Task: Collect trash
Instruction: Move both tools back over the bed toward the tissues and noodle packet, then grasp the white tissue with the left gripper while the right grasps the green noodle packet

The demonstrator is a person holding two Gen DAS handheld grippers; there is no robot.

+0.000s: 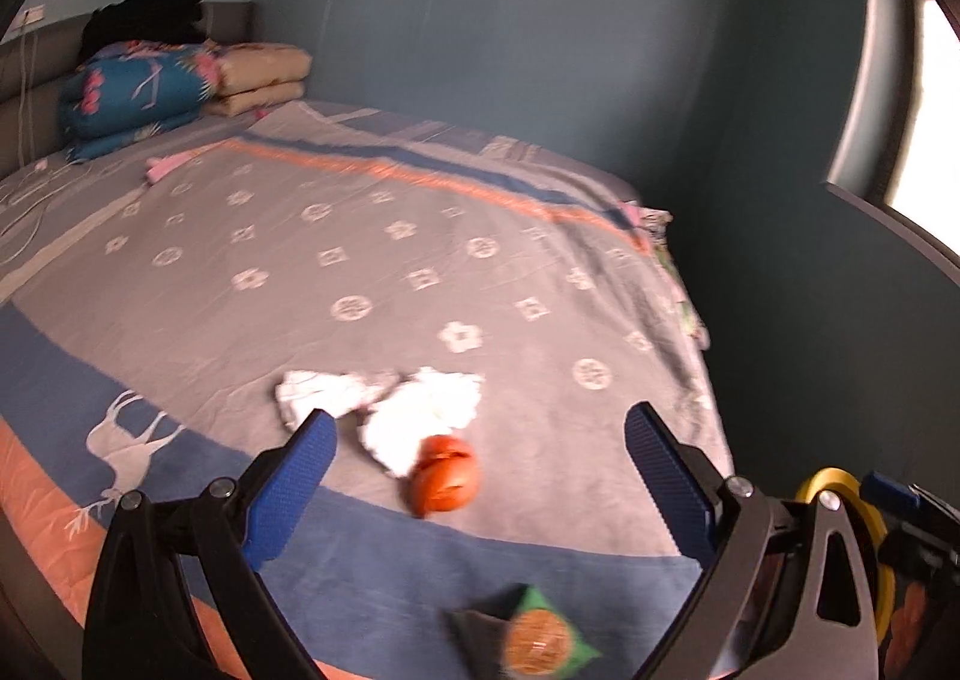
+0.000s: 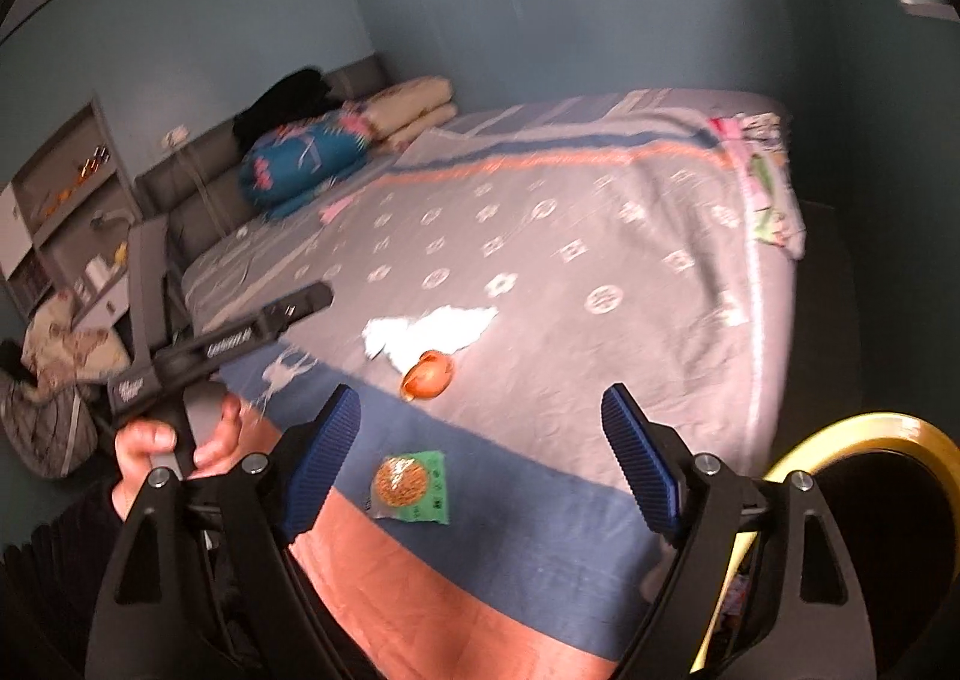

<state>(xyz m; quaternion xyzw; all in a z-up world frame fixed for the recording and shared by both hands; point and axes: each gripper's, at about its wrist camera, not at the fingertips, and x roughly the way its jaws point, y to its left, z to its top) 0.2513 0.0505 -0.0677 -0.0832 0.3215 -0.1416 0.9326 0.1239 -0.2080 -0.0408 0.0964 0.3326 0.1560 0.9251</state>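
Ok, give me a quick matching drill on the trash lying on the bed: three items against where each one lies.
Items:
1. green snack packet
2. orange peel
3. crumpled white tissues

Places:
A. on the grey part, farthest from the grippers
B. on the blue band near the bed's foot
C. against the near edge of the white paper

Pairs: 1-B, 2-C, 3-A

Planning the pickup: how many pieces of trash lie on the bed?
3: crumpled white tissues mid-bed, orange peel touching them, green snack wrapper nearest the foot. More may be hidden.
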